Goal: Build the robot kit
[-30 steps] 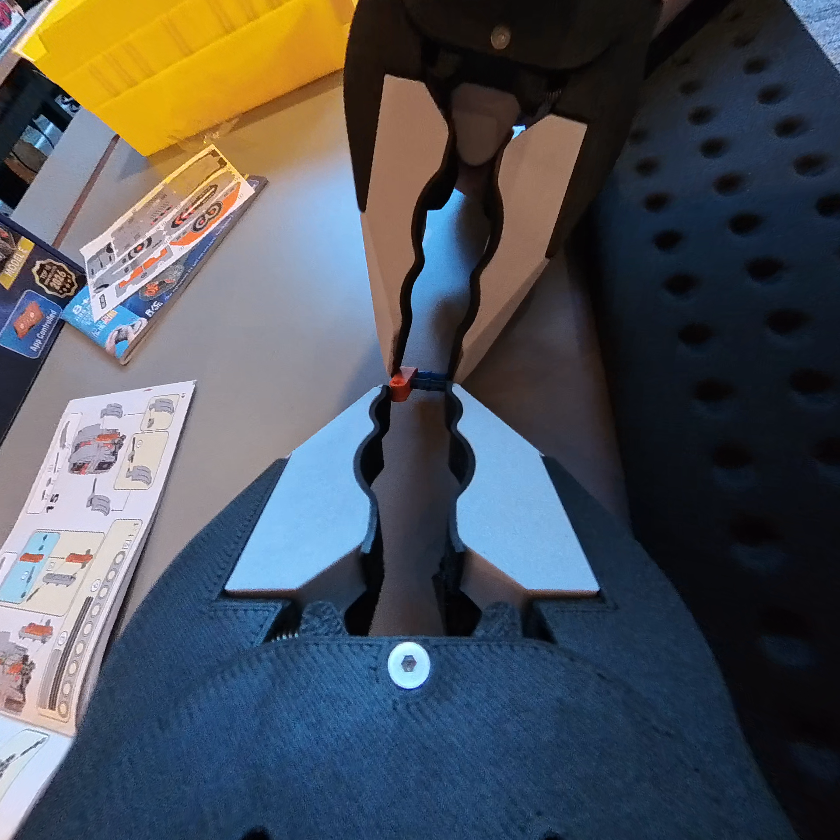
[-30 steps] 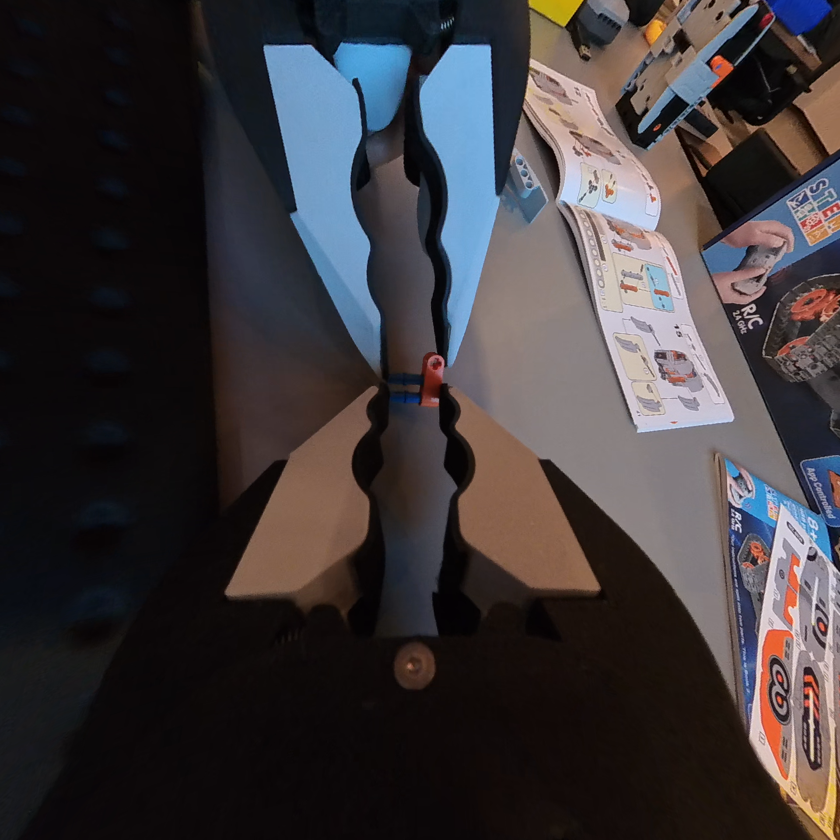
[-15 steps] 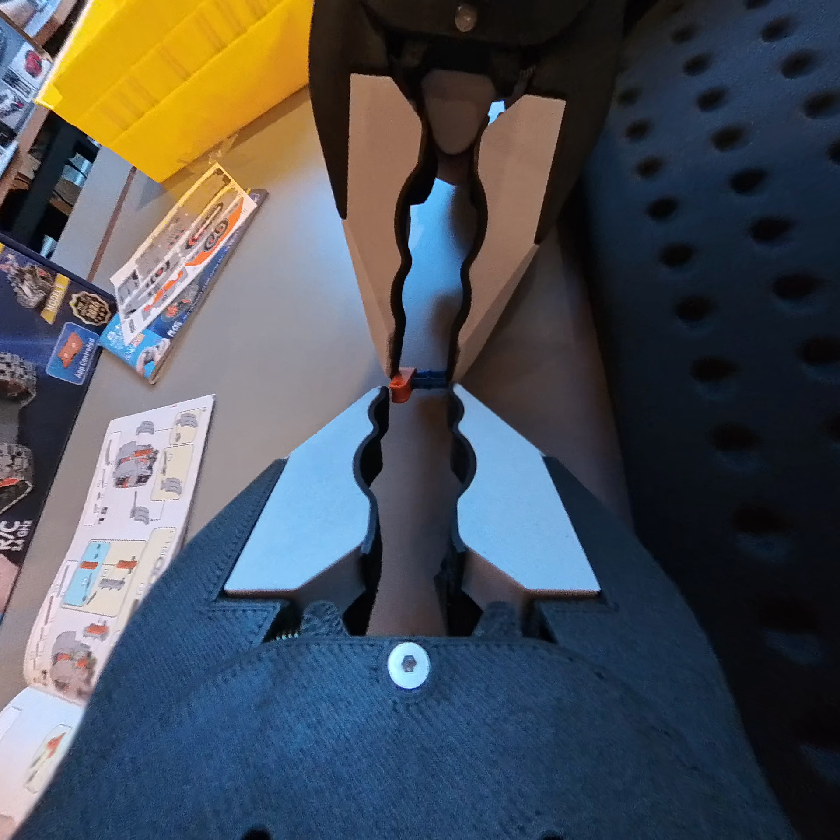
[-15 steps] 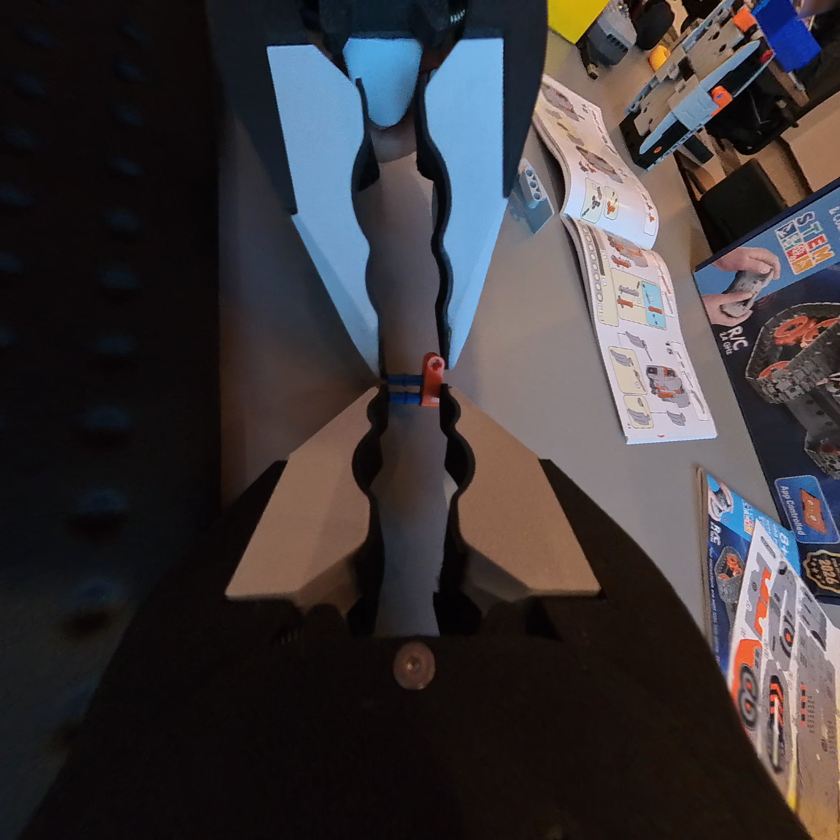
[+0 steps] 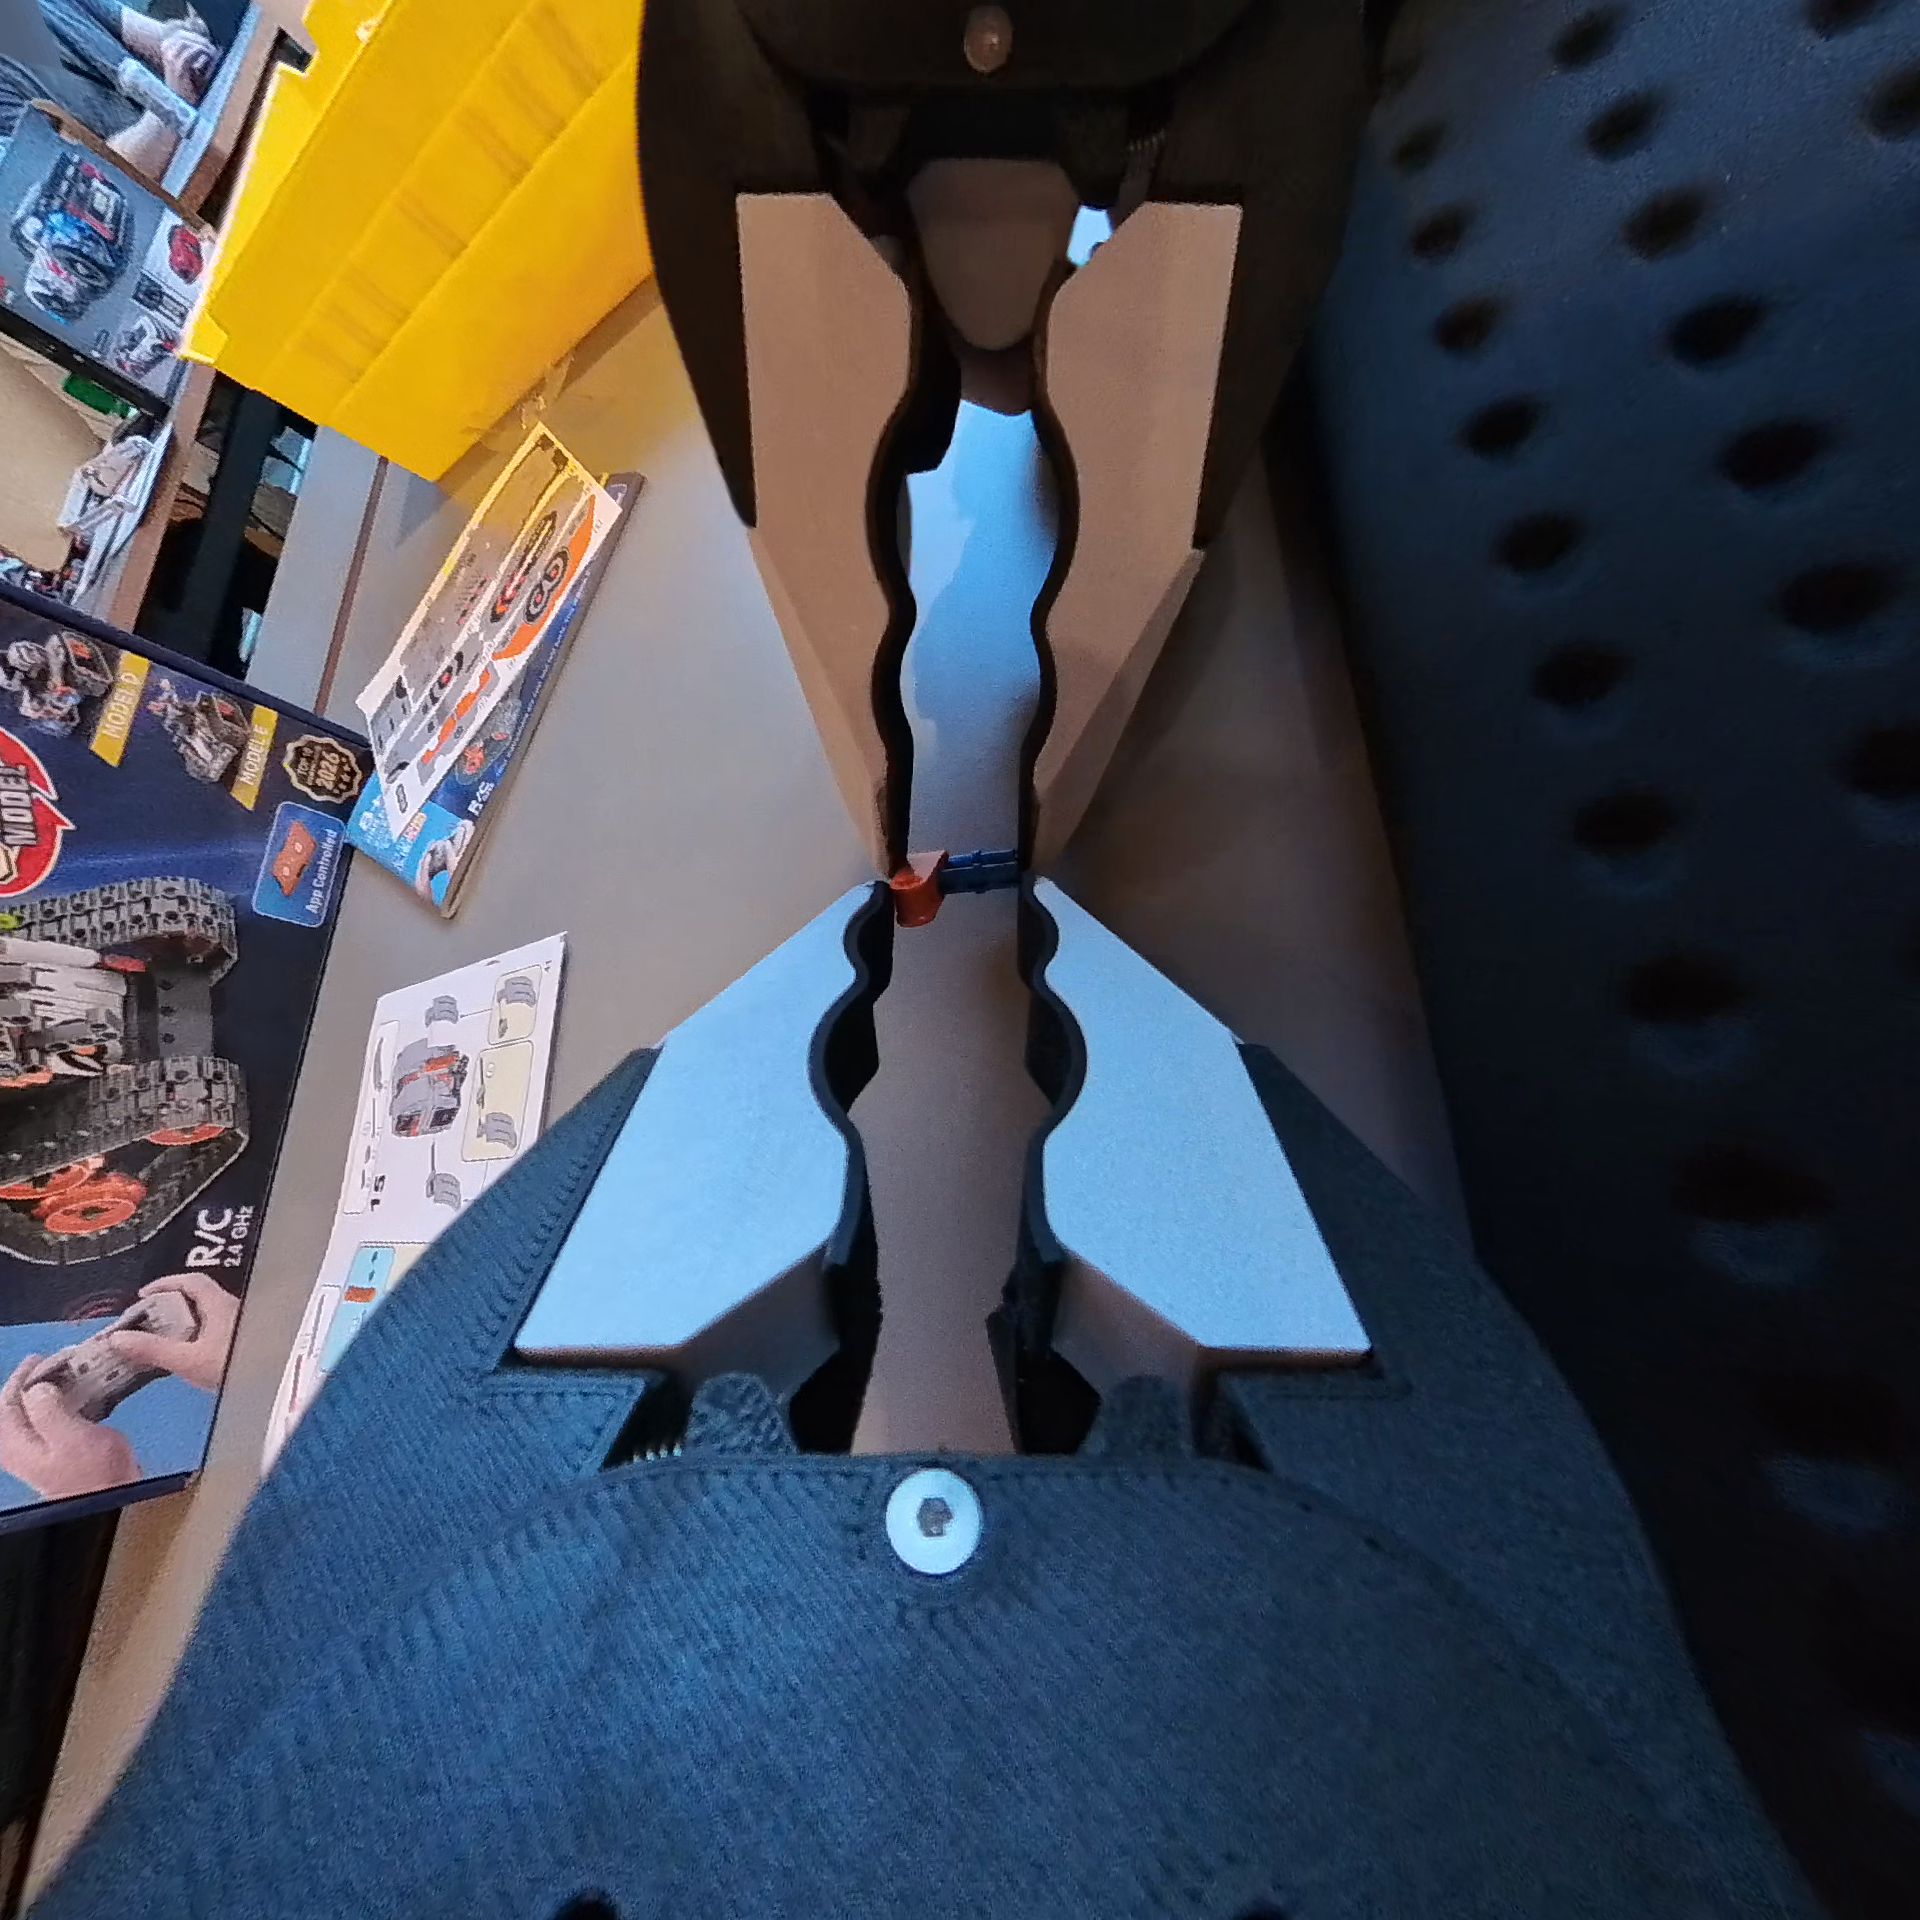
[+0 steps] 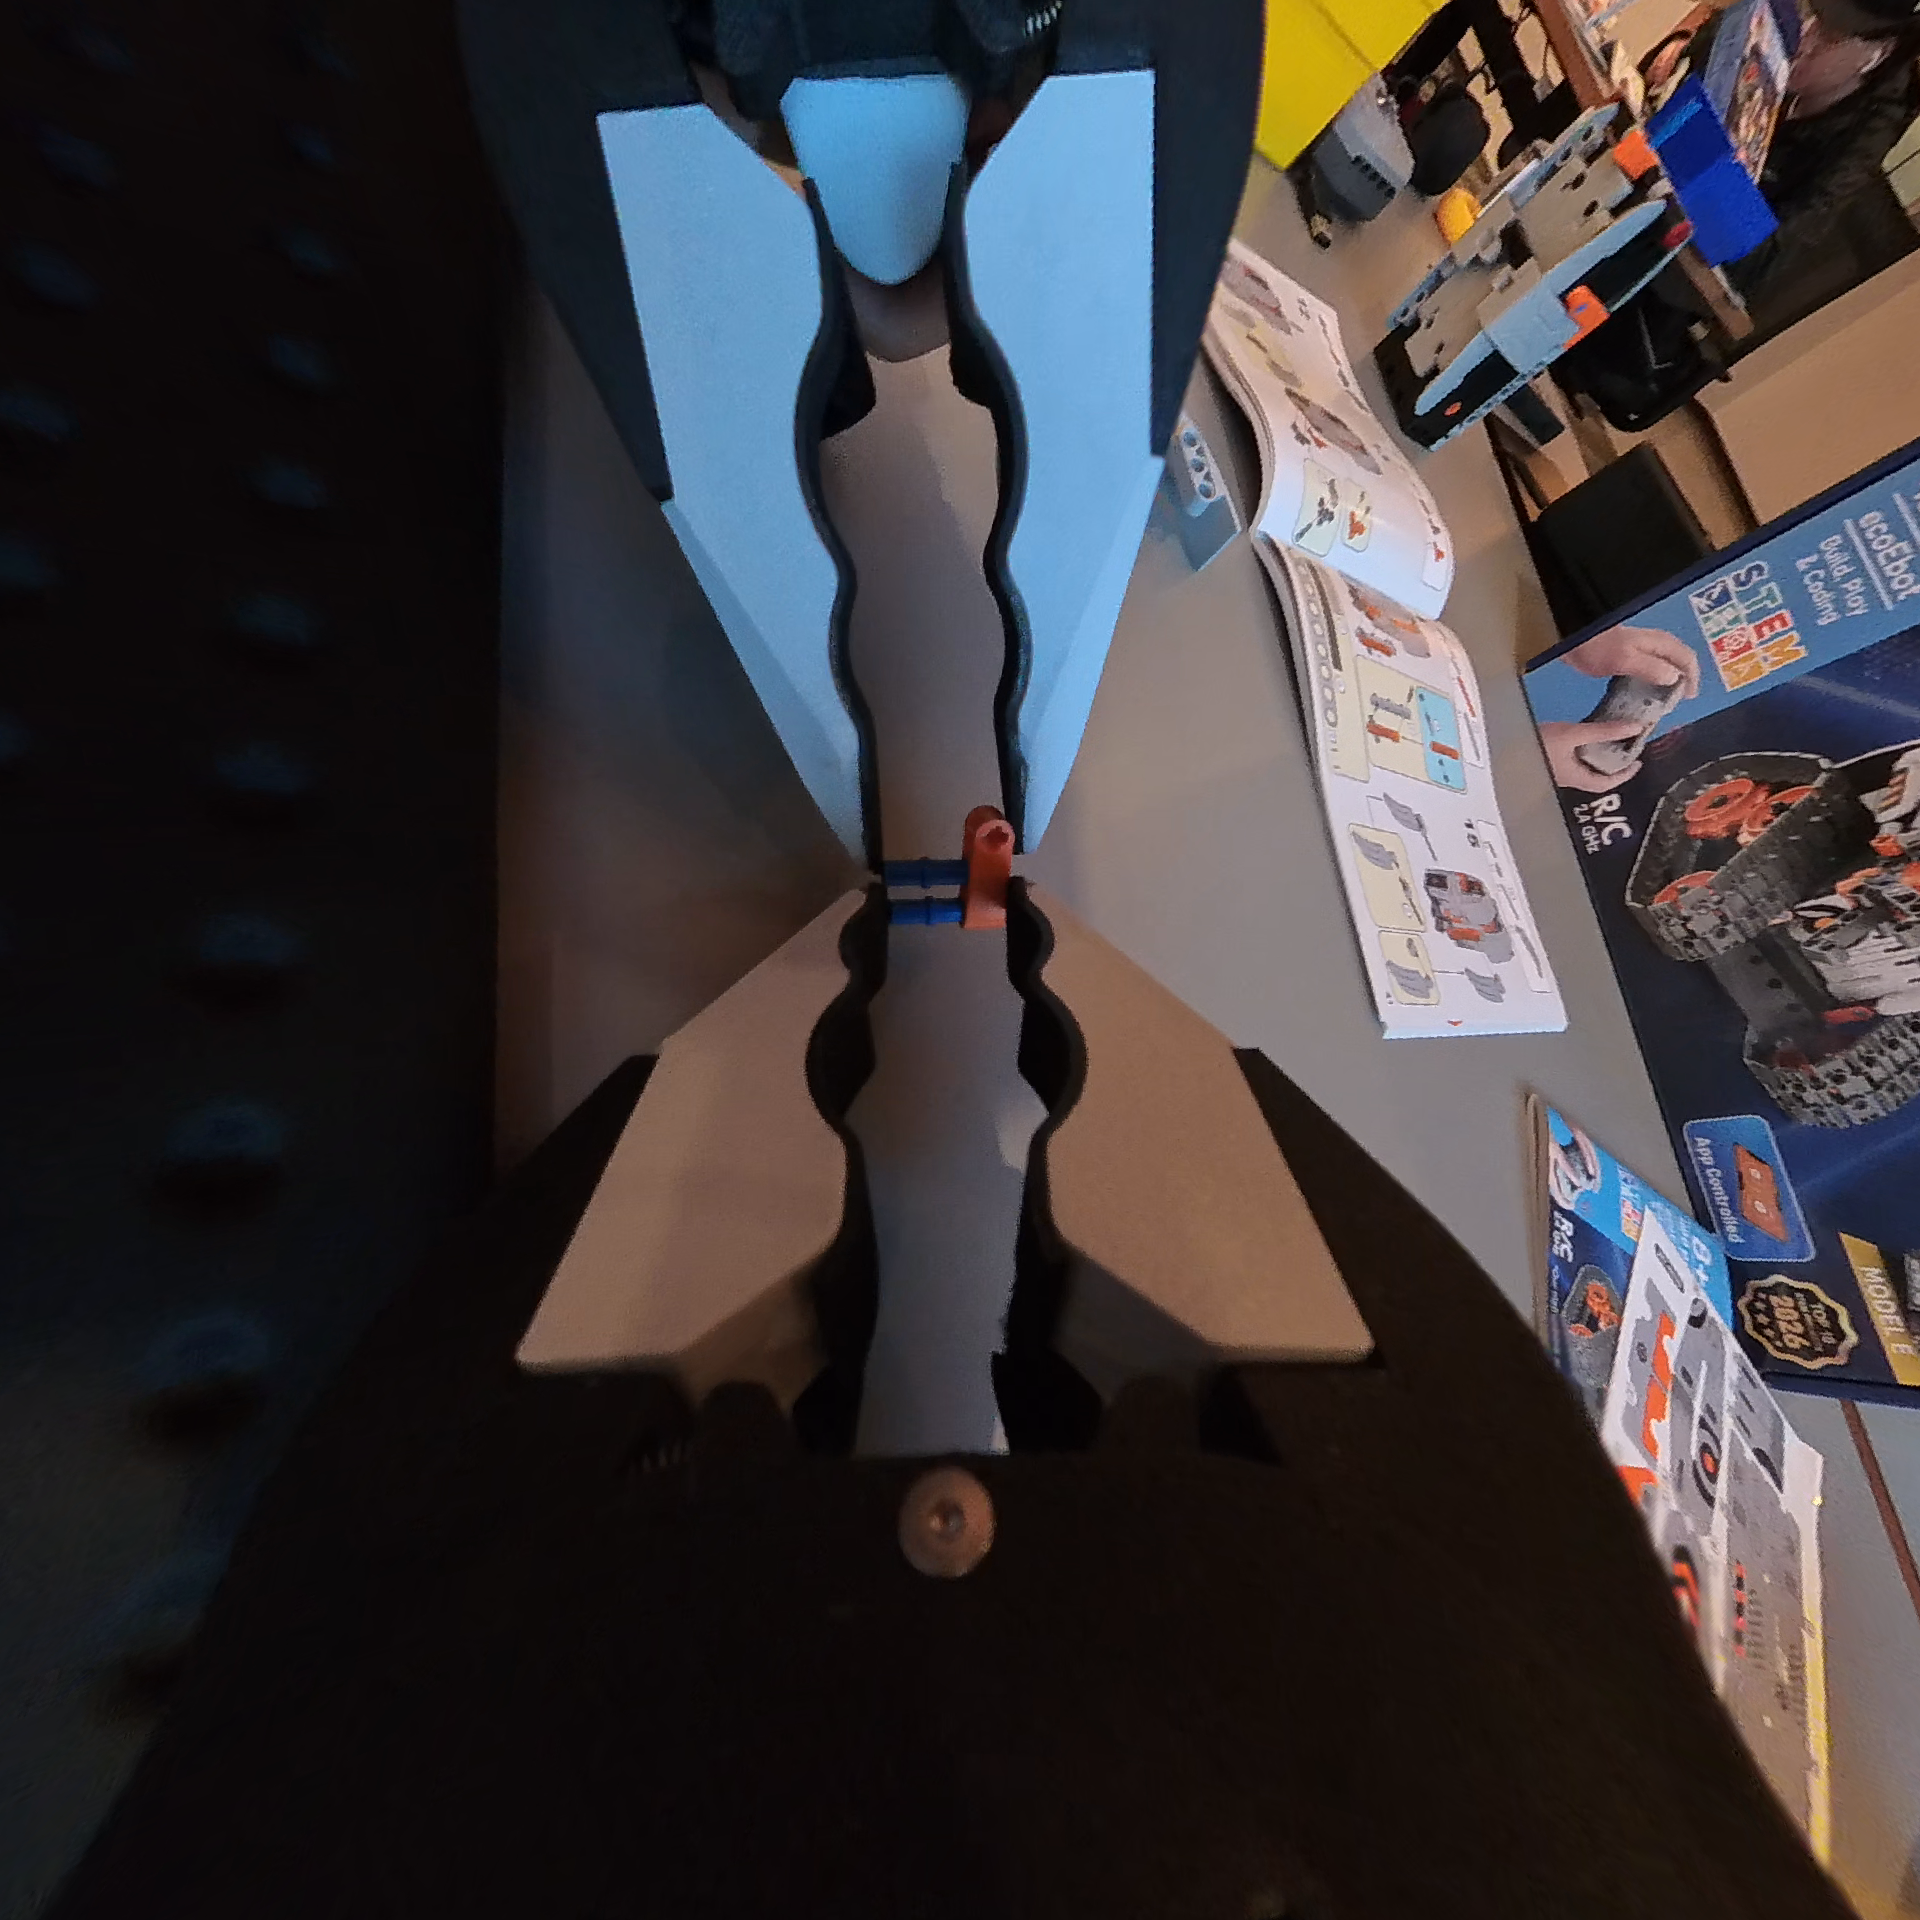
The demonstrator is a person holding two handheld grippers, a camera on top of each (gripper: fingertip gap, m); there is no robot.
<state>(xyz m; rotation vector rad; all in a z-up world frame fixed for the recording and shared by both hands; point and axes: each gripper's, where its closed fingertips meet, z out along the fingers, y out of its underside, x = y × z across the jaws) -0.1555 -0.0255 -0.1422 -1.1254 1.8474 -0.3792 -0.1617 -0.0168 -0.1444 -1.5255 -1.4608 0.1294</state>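
Orange connector (image 6: 985, 871) with two blue pins (image 6: 920, 891) sits pinched tip-to-tip between both grippers. Left gripper (image 5: 956, 896) jaws clamp the lower pin and connector; right gripper (image 6: 940, 896), opposite at 12 o'clock in the left wrist view, clamps the same piece. Grey bench (image 5: 665, 727) beneath. Printed toy box (image 5: 135, 997) at 9 o'clock, writing skipped; open instruction booklet (image 6: 1434, 831) beside it, yellow bin (image 5: 436, 239) at 11, dark perforated mat (image 5: 1662, 727) at 3.

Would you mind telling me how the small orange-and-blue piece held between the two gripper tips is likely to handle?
The orange connector with its blue pins looks like hard plastic, so probably stiff and very light. Being tiny and pinched only at the fingertips, it may slip or twist. The round pins would likely roll if dropped on the table.
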